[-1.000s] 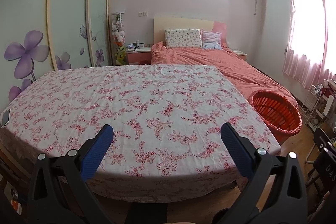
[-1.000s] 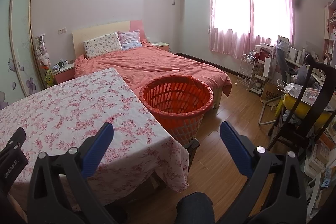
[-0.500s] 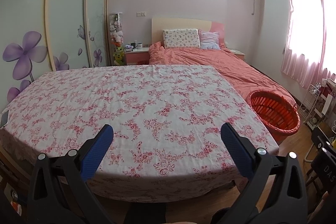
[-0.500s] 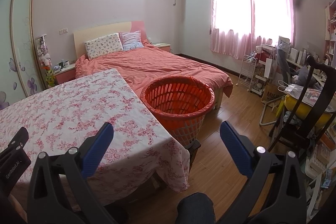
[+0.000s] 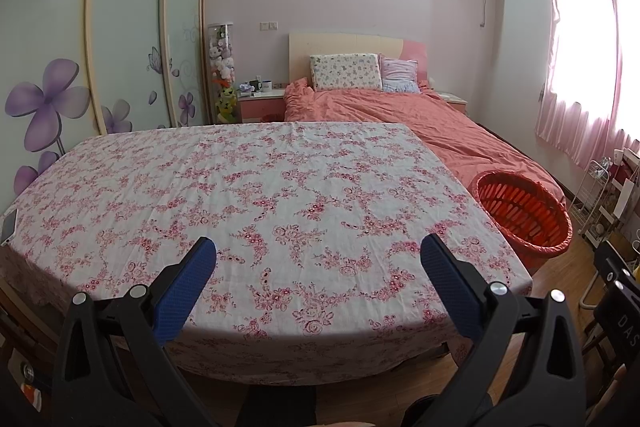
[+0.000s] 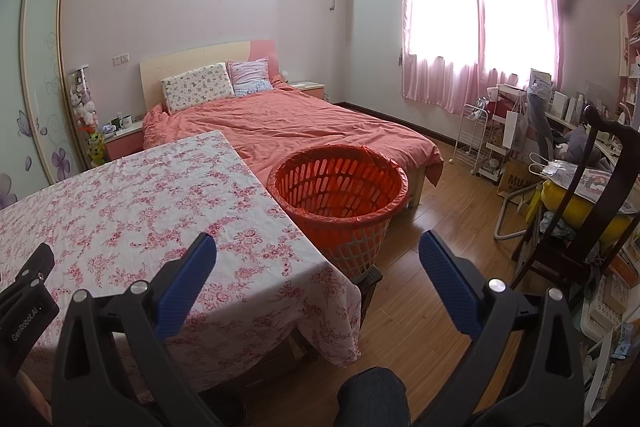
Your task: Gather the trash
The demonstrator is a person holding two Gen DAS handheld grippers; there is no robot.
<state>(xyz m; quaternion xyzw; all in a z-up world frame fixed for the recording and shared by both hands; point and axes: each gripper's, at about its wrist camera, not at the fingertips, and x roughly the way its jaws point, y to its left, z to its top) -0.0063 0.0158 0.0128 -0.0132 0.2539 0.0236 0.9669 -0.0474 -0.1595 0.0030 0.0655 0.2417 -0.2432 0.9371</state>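
Floral tablecloth beneath your left gripper and right gripper (both spread apart, empty), orange basket beside the table

Slatted plastic basket, cloth-covered table

Before you stands a table draped in a pink floral tablecloth. The orange laundry basket sits on the wooden floor just beside its corner.

Basket base hidden behind table
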